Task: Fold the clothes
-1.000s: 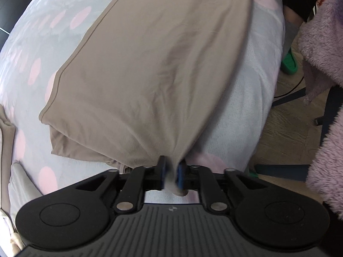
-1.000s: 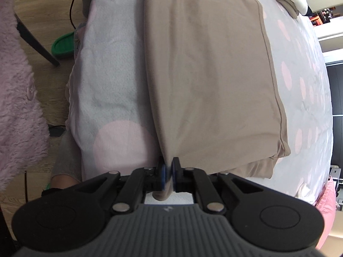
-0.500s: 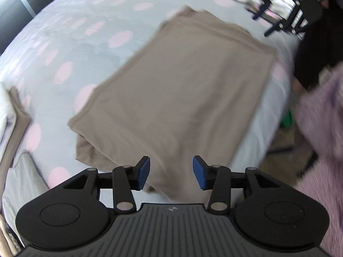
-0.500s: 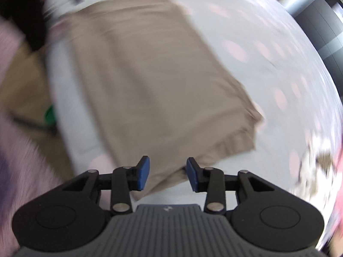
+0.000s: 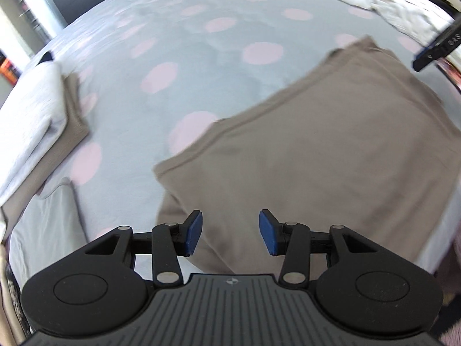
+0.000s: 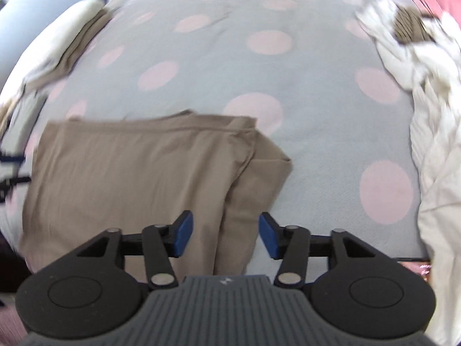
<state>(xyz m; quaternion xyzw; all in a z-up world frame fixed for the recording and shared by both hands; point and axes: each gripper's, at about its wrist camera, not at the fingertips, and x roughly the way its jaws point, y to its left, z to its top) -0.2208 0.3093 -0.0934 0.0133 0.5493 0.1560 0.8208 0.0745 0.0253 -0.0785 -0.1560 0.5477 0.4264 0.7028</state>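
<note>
The left tool (image 5: pixel 230 232) is matte black plastic. Two flat arms end in round discs, each with a shallow circular recess. Slim links, pinned with silver rivets, carry two blue pads (image 5: pixel 192 232) set at an angle. Between the discs sits a grey ribbed plate bearing a small round cross-shaped emblem near its top edge.

The right tool (image 6: pixel 223 235) has the same build: black discs and links, silver pins, blue pads (image 6: pixel 182 233), and a grey ribbed plate with a small emblem. Its edges look slightly blurred in the right wrist view.
</note>
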